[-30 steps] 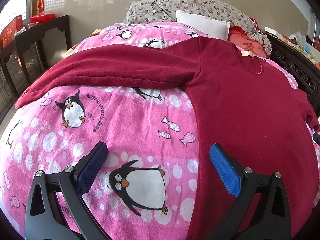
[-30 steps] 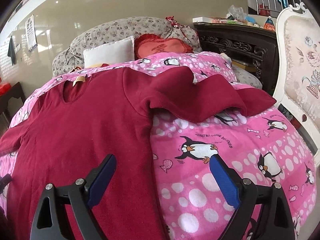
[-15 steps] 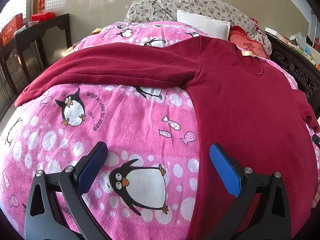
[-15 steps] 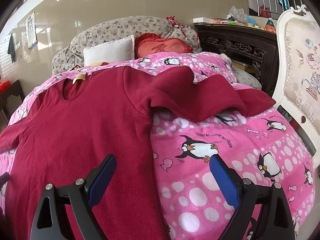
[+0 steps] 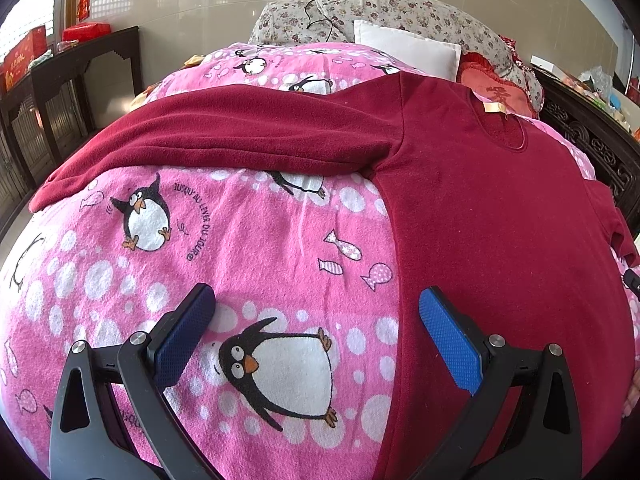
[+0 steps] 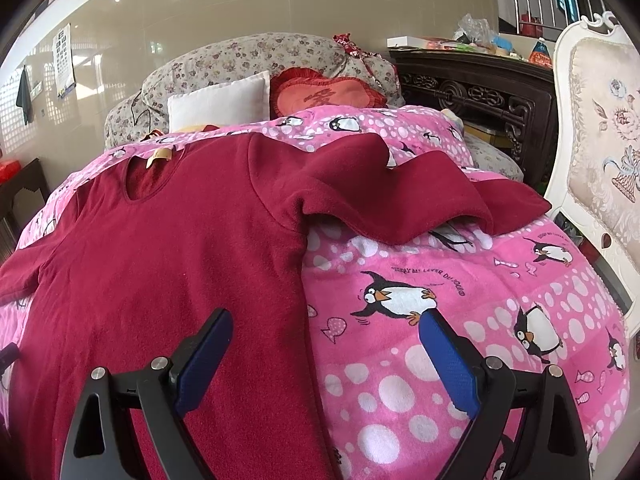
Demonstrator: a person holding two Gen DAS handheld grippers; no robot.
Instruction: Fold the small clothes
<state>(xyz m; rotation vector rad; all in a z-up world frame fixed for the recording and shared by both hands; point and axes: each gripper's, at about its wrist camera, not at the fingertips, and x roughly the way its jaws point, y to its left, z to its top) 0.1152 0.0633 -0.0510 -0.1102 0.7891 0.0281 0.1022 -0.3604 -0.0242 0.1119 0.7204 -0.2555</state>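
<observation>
Dark red top (image 5: 500, 248): matt, fuzzy fleece cloth. Pink penguin blanket (image 5: 248, 248): looped terry-like cloth. Gripper pads (image 5: 448, 344): blue, finely textured; wall (image 6: 168, 24): glossy tile.

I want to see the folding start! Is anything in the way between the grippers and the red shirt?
Nothing visible is. The red shirt lies flat on the pink penguin blanket. The left hand-held gripper and right hand-held gripper are both open, each straddling a side edge of it. The pillows sit beyond the collar.
</observation>
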